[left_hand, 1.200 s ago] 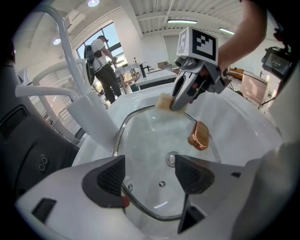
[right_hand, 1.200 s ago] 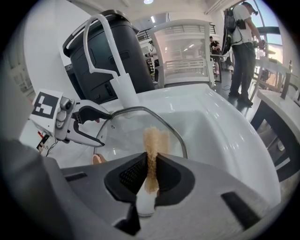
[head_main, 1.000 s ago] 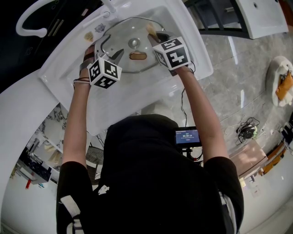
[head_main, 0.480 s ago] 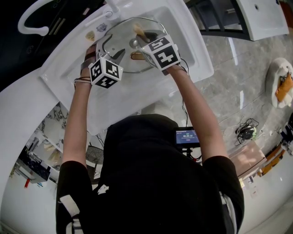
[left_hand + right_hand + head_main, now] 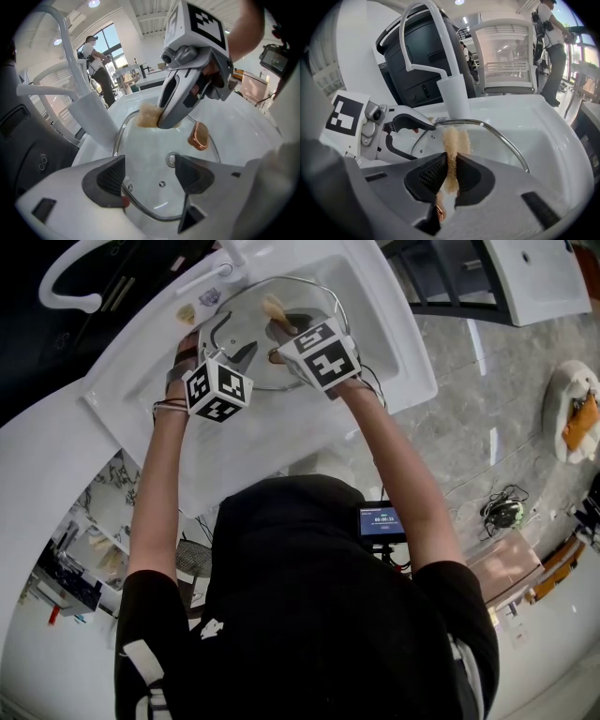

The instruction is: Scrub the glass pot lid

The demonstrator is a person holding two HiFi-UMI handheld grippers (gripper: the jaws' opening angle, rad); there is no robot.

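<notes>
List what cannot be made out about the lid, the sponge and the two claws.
- Right gripper view: the back end of the sponge, pinched out of sight inside the right claw.
- Left gripper view: the near rim of the lid, behind the open left claw.
- Head view: the knob, mostly under the right claw's marker cube.

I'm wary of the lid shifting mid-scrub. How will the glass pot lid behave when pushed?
Probably slippery: the glass pot lid is smooth and sits in a glossy white sink. It may slide or rock, since the left gripper, jaws apart at the rim, isn't clamping it. Being glass, likely stiff but breakable.
</notes>
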